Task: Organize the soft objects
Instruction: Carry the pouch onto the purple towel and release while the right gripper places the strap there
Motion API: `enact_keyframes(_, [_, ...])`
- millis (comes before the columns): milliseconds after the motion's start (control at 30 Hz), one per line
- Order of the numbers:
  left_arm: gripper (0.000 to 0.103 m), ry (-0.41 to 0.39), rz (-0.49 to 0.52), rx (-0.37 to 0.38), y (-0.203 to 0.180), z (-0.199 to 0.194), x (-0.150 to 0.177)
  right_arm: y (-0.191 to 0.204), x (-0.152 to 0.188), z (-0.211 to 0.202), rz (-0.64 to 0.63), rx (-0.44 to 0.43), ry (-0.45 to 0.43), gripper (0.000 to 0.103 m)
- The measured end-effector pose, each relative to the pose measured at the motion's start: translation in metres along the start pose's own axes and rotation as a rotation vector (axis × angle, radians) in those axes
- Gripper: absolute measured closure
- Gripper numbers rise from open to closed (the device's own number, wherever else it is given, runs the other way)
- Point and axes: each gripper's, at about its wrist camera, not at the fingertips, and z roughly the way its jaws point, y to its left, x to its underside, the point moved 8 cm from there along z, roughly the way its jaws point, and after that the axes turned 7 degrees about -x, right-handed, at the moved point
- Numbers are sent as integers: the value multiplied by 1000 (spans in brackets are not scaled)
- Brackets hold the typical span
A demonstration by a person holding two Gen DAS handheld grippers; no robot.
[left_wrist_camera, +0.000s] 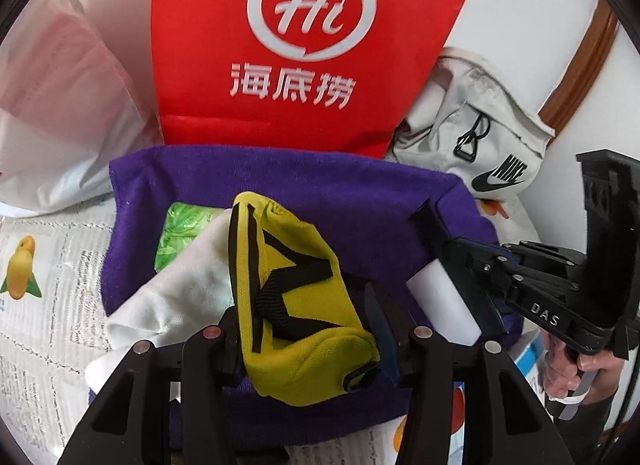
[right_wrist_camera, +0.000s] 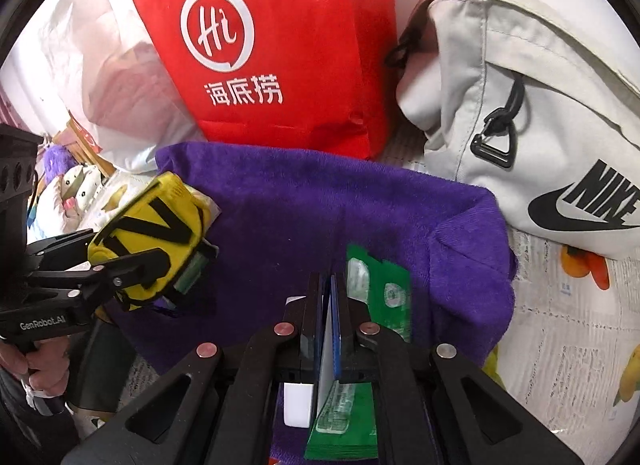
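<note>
Newsprint-patterned covering with fruit motifs [right_wrist_camera: 560,345] lines the counter; behind stand a red bag [left_wrist_camera: 304,45], a translucent plastic bag [left_wrist_camera: 52,97] and a pale Nike bag [right_wrist_camera: 540,137]. Centre: a purple cloth [right_wrist_camera: 320,201], spread and bunched at its right-hand corner. The left tool [left_wrist_camera: 312,329] stands part open with its jaws clamped on a yellow pouch with black straps [left_wrist_camera: 288,285] — the pouch's long axis runs forward along the fingers, hanging over the cloth's left half, above a white fabric [left_wrist_camera: 176,289] and a green packet [left_wrist_camera: 180,237]. The right tool [right_wrist_camera: 330,325] is all but closed, pinching a thin white-and-blue flat item [right_wrist_camera: 326,345] edge-on; what this item is cannot be told. A green sachet [right_wrist_camera: 384,293] lies on the cloth just beyond and below its tips. Judgement: both tools point down at the cloth, the left nearer its left side, the right nearer its centre — so any set-down lies straight ahead of each.
</note>
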Motion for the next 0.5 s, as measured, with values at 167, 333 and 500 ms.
enact_keyframes(167, [54,11,-2,-2,0,1,-2,-1,1,0,6,0,1,96])
enact_keyframes(333, [31,31,-13,-1,1,4,-4,0,2,-2,5,5,5,95])
enact_keyframes(500, [29,35,-63,11,9,-5,-2,13,0,-17,-21,7,-23,64])
